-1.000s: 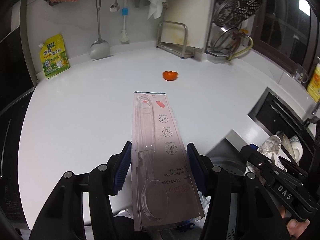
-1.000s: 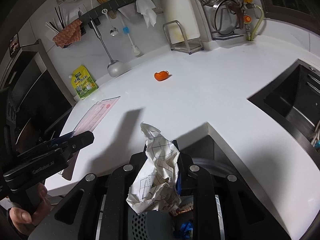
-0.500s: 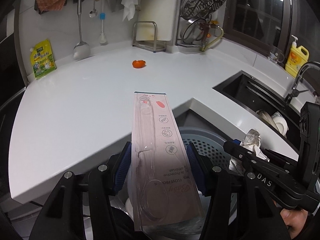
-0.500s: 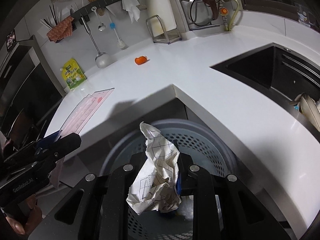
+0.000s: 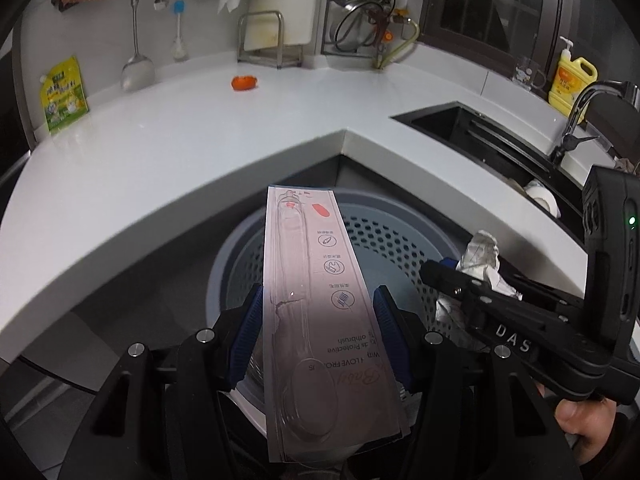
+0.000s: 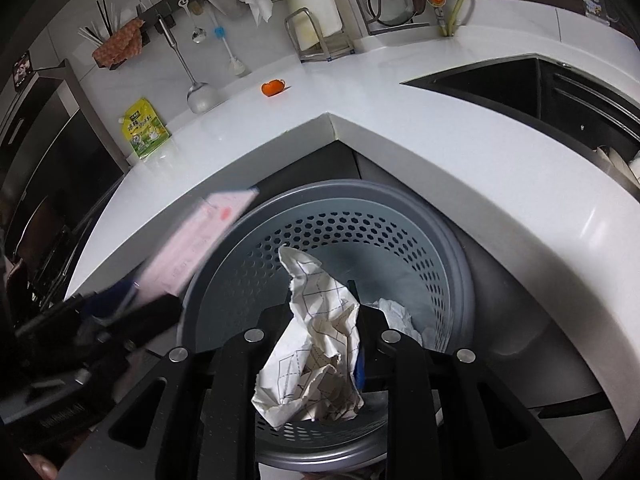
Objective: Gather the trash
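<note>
Two trash pieces are held over the bin (image 6: 452, 248): toothbrush pack (image 5: 320, 300) in left fingers (image 5: 250, 332), crumpled paper (image 6: 316, 336) in right fingers (image 6: 404, 356); orange peel (image 5: 243, 82) is left on the desk (image 5: 160, 140).

The left claw (image 5: 318, 320) is matte black plastic with blue pads (image 5: 247, 332) lining its fingers and round silver screws on the finger arms. The right claw (image 6: 322, 320) has the same black body, silver screws and a blue pad edge. Its side bears white letters "DAS" and a small green light. A bare thumb shows below.
</note>
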A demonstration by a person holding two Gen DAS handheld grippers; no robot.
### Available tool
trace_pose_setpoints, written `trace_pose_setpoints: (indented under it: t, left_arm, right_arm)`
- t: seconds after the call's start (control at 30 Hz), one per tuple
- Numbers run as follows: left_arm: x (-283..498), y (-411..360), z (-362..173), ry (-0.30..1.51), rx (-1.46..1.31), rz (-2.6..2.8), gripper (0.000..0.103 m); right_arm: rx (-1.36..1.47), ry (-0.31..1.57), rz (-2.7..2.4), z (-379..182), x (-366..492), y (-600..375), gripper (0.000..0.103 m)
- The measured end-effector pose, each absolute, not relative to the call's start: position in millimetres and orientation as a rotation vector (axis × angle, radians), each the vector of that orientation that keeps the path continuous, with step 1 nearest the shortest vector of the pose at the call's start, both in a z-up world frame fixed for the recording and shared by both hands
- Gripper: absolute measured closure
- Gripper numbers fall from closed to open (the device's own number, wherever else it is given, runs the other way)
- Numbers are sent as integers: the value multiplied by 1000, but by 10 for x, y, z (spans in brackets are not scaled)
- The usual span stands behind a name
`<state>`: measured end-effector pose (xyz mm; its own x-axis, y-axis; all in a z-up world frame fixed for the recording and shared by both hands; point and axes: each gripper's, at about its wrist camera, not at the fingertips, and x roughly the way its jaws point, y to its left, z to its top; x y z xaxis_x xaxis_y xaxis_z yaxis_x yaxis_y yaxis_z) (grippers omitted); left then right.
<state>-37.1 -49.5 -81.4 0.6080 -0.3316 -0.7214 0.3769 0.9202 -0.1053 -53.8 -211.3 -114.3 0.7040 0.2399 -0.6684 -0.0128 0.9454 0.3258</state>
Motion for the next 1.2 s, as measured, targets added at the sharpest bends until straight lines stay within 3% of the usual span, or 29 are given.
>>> trace_pose_setpoints:
  t: [0.4, 0.43, 0.53, 0.57, 0.63, 1.2]
  left_arm:
    - [-399, -502, -947, 849, 59, -385, 48]
    - [-398, -502, -944, 850, 58, -385, 48]
    - [-404, -491, -927, 844, 57, -376, 47]
    - [-409, -487, -918, 841, 54, -373, 42]
    - [-417, -464, -904, 834, 50, -360, 35]
    - [-434, -332, -861, 825, 39, -282, 19]
  right_arm:
    - [305, 787, 164, -1197, -526, -2055, 77]
    - [308, 785, 163, -1197, -525, -2059, 74]
    - [329, 766, 157, -1175, -562, -2101, 48]
    - [331, 759, 148, -1167, -576, -2116, 44]
    - [350, 750, 144, -1151, -612, -2167, 42]
    - [319, 754, 16, -1161, -869, -2193, 36]
